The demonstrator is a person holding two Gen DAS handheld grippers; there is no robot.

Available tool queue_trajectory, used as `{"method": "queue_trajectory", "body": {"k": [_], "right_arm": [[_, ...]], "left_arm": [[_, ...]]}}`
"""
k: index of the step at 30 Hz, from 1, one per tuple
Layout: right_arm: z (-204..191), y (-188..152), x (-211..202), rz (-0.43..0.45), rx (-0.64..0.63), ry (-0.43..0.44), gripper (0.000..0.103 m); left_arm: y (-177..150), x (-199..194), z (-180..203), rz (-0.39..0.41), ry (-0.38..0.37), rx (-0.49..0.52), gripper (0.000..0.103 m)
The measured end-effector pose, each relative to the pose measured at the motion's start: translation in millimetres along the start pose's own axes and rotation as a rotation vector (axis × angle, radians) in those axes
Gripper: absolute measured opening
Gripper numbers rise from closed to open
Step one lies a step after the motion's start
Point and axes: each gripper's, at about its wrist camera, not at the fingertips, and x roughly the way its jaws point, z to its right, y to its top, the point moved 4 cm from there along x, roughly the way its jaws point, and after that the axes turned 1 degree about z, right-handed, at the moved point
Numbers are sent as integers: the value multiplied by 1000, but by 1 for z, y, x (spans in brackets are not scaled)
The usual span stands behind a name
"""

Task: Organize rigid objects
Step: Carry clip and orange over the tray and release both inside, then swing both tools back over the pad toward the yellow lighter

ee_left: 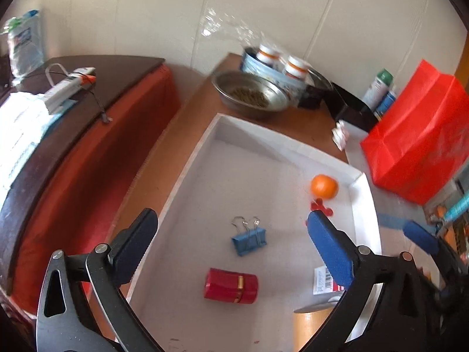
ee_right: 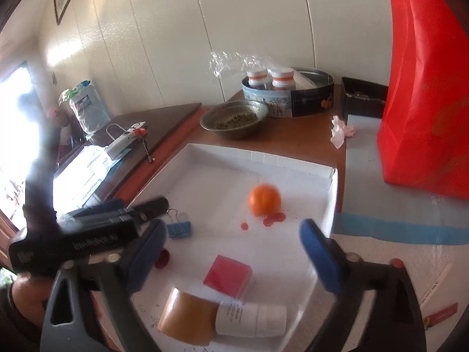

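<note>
A white shallow tray (ee_left: 190, 158) (ee_right: 293, 161) lies on the brown table. In it are an orange ball (ee_left: 324, 186) (ee_right: 264, 200), red discs (ee_left: 321, 206) (ee_right: 274, 219), a blue binder clip (ee_left: 249, 239) (ee_right: 178, 228), a red cylinder-like case (ee_left: 231, 286), a pink-red box (ee_right: 228, 275), a brown tape roll (ee_left: 313, 327) (ee_right: 187, 316) and a white bottle lying on its side (ee_right: 252, 319). My left gripper (ee_left: 231, 234) is open and empty above the tray. My right gripper (ee_right: 233, 240) is open and empty above the tray too; one of its blue fingertips (ee_left: 420, 236) shows in the left wrist view.
A metal bowl of pellets (ee_left: 249, 94) (ee_right: 234, 118) and an oval tin with two jars (ee_left: 275, 67) (ee_right: 288, 94) stand behind the tray. A red bag (ee_left: 416, 135) (ee_right: 428, 102) stands at the right, near a black box (ee_right: 363, 96) and crumpled paper (ee_right: 341, 130). A dark sideboard (ee_left: 88, 94) lies left.
</note>
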Motion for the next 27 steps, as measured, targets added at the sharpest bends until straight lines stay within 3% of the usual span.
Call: {"method": "queue_trajectory", "body": {"k": [17, 21, 24, 27], "right_arm": [[4, -2, -83, 135, 9, -12, 103], [38, 0, -137, 264, 75, -80, 103], [70, -6, -179, 371, 119, -155, 103], [102, -20, -211, 425, 166, -233, 103]], "left_arm": [[4, -72, 11, 134, -15, 12, 103], [-2, -97, 33, 173, -94, 68, 103], [-13, -108, 60, 169, -146, 139, 103], [-33, -113, 97, 139, -217, 219, 103]]}}
